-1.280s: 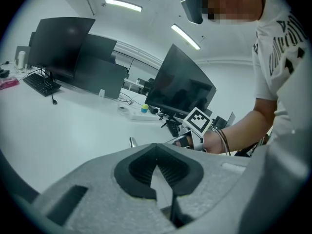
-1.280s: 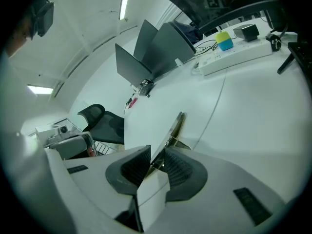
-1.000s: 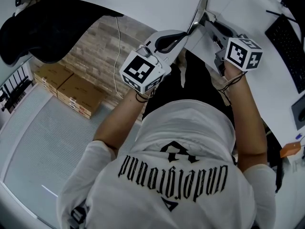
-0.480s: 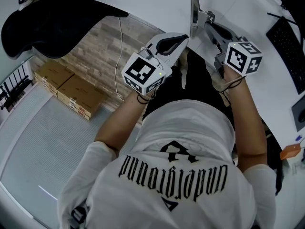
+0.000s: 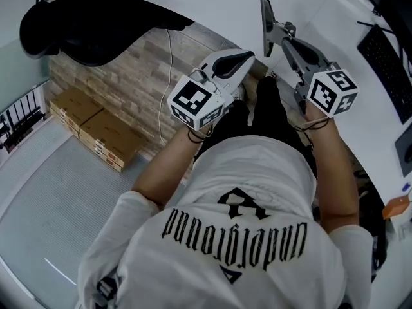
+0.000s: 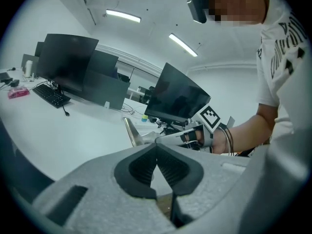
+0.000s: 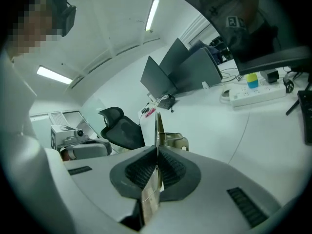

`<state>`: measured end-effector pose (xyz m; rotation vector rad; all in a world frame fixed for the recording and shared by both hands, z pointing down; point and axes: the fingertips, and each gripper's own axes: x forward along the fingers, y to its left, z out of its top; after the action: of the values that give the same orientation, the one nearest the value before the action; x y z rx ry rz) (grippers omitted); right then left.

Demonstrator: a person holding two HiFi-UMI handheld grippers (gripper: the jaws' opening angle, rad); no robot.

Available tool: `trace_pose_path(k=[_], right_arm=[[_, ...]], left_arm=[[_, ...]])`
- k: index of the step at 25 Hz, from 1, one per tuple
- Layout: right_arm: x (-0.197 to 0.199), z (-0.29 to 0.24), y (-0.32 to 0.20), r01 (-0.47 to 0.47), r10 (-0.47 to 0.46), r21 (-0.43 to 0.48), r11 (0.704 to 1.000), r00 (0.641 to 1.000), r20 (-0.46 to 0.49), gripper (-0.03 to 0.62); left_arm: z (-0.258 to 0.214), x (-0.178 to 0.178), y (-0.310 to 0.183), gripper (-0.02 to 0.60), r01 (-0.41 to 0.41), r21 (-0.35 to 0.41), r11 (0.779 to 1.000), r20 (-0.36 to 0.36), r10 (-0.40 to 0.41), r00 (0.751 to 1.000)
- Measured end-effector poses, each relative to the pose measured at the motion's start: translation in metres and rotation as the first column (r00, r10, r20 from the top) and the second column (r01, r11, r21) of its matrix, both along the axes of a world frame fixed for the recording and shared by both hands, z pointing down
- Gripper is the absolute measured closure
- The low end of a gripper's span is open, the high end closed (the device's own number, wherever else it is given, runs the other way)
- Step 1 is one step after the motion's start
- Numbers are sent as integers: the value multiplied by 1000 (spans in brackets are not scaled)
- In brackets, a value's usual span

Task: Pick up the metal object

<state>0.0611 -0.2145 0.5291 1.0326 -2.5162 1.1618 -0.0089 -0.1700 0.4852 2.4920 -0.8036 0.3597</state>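
Much bare desk (image 5: 219, 2) beside metal object (image 5: 264, 19)

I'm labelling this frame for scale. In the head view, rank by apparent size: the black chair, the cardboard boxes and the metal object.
1. black chair, largest
2. cardboard boxes, next, though far down on the floor
3. metal object, smallest despite being nearest the camera

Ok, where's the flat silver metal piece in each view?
Head view: flat silver metal piece at top centre, over the white desk.
Left gripper view: left of centre, above the desk.
Right gripper view: centre, edge-on, clamped in the right gripper.
Shared landmark: the white desk.
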Motion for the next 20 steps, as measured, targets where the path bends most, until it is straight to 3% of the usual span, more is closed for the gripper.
trace_pose_path(k=[9,15,20], right_arm=[[-3,-99,46,-64,65,203,977,998,3,571],[-8,-178,89,-105,108,357,928,994,12,571],[-13,-244,127,-142,149,489,860,989,26,571]], left_arm=[[-68,-21,33,566,-44,133,990,-14,46,999],[-127,-42,65,566,-71,240,968,-29,81,996],[-176,-56,92,566,-100,350,932,-39,121,992]])
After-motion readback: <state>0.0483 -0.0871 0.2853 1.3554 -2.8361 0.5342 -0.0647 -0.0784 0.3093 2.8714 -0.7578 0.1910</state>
